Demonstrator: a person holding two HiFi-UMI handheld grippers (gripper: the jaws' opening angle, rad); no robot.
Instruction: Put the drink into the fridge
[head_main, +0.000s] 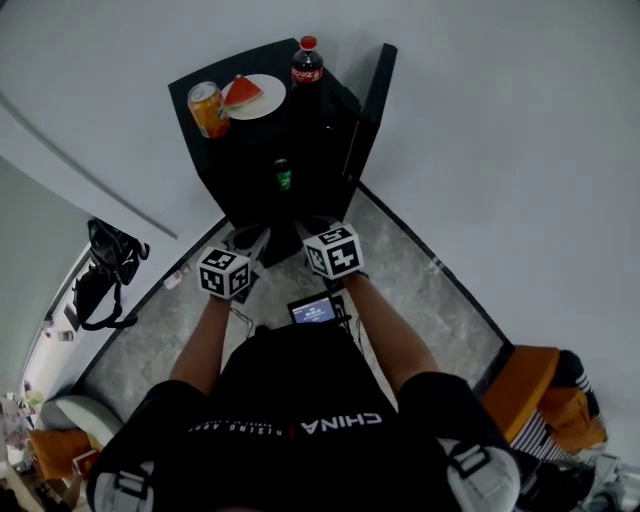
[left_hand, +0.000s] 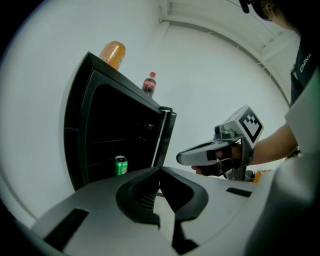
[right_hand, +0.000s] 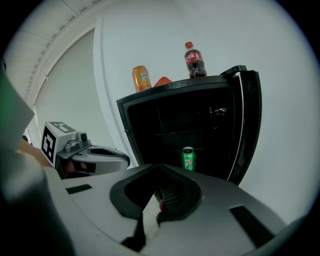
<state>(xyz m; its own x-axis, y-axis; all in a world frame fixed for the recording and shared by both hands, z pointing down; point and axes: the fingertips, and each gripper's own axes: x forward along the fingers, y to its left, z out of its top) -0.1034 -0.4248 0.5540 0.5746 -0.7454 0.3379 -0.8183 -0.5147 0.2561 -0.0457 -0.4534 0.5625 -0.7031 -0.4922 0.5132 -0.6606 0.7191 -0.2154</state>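
Note:
A small black fridge (head_main: 240, 175) stands with its door (head_main: 369, 105) swung open to the right. A green drink can (head_main: 284, 175) stands upright on a shelf inside, also seen as the green can (left_hand: 120, 165) and the green can (right_hand: 188, 158). My left gripper (head_main: 262, 240) and right gripper (head_main: 302, 233) hover side by side just in front of the opening, clear of the can. In their own views the left gripper (left_hand: 161, 168) and the right gripper (right_hand: 159, 166) both have jaws shut with nothing between them.
On the fridge top stand an orange can (head_main: 208, 108), a plate with a watermelon slice (head_main: 247, 95) and a cola bottle (head_main: 306, 65). A black bag (head_main: 105, 270) lies on the floor at left. An orange seat (head_main: 535, 385) is at lower right.

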